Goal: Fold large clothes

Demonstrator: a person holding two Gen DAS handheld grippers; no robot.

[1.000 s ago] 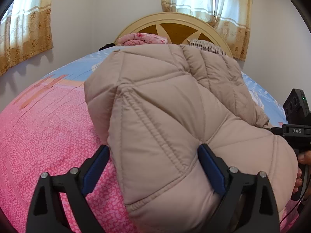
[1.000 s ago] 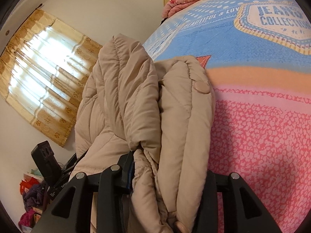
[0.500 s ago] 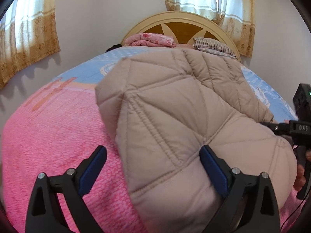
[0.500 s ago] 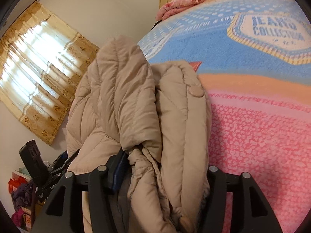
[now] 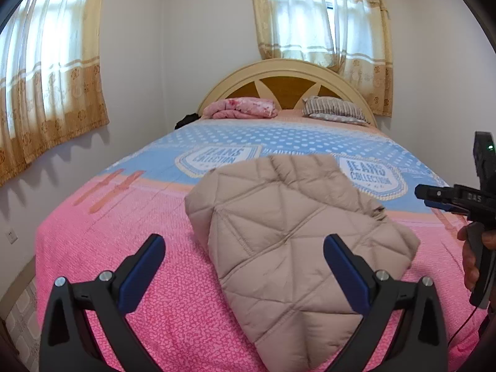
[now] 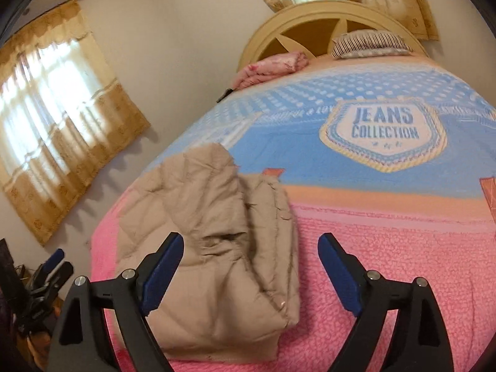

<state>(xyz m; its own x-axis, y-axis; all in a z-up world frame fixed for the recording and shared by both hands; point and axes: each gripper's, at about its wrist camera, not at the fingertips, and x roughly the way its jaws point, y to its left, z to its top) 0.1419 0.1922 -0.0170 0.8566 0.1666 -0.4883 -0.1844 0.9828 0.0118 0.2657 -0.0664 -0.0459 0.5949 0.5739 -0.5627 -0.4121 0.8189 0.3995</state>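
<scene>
A beige quilted puffer jacket [image 5: 294, 232] lies folded in a bundle on the pink end of the bed cover [image 5: 139, 226]. My left gripper [image 5: 245, 263] hovers above and behind it, its jaws still opening and its blue pads clear of the cloth. In the right wrist view the jacket [image 6: 210, 232] sits low and left, its open edges facing right. My right gripper [image 6: 249, 248] is raised over it, jaws opening, and nothing is pressed between them. The right gripper [image 5: 449, 195] also shows at the right edge of the left wrist view.
The bed has a pink and blue cover [image 6: 387, 248], a rounded headboard [image 5: 288, 74], a folded pink blanket [image 5: 245, 108] and a striped pillow [image 5: 331, 110]. Curtained windows [image 5: 49, 77] line the walls. A hand [image 5: 471, 263] holds the right gripper. Clutter sits on the floor at the left [image 6: 18, 294].
Both grippers have drawn back and up from the jacket. The right jaws, shut on the jacket's folded edge before, have let go and spread. The jacket now rests on the bed.
</scene>
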